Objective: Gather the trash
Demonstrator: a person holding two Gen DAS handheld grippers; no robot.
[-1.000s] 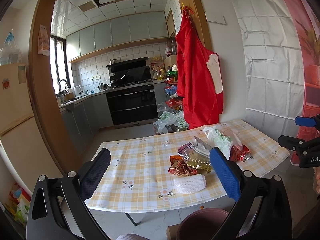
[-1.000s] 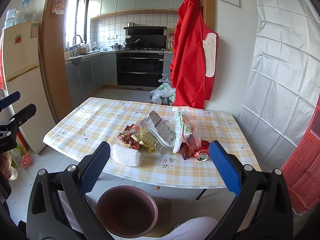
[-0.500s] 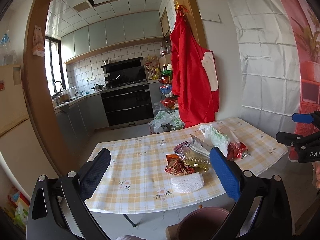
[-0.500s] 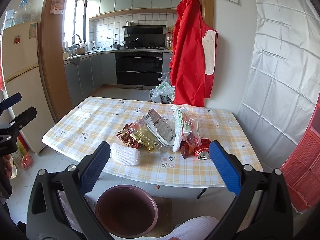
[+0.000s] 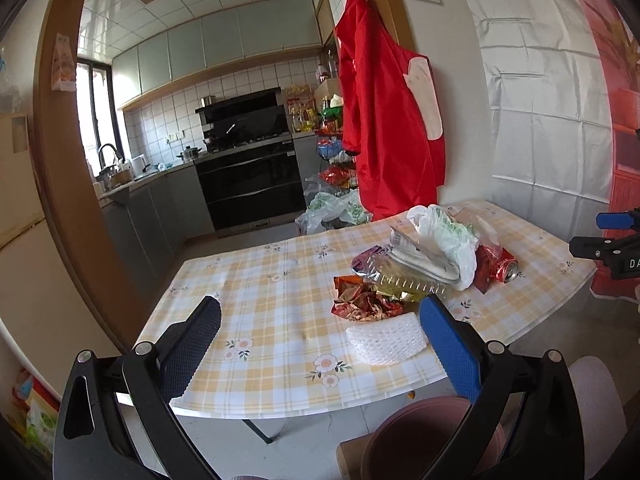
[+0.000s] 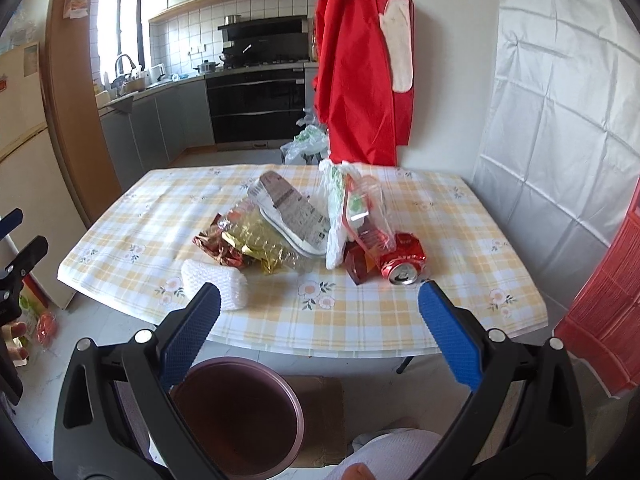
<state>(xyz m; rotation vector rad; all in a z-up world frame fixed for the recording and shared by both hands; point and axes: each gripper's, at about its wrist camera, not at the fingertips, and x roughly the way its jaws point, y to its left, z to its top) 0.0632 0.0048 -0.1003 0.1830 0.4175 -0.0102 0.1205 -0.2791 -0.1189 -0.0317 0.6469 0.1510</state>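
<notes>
A pile of trash lies on the checked table (image 5: 260,304) (image 6: 460,208): a white foam net (image 5: 386,344) (image 6: 218,282), a crumpled red-gold wrapper (image 5: 362,304) (image 6: 220,244), a gold clear bag (image 6: 268,248), a white plastic bag (image 5: 448,236) (image 6: 334,200) and a crushed red can (image 5: 504,270) (image 6: 404,258). A maroon bin (image 6: 236,412) (image 5: 432,436) stands on the floor before the table. My left gripper (image 5: 320,340) is open and empty, left of the foam net. My right gripper (image 6: 320,316) is open and empty above the table's near edge.
A red apron (image 6: 360,60) hangs on the wall behind the table. A fridge (image 6: 20,140) stands at the left. Red crates (image 6: 604,308) stand at the right. Plastic bags (image 5: 332,212) lie on the kitchen floor beyond the table.
Both grippers have moved closer to the table and tilted down a little. The trash looms larger. Both stay open.
</notes>
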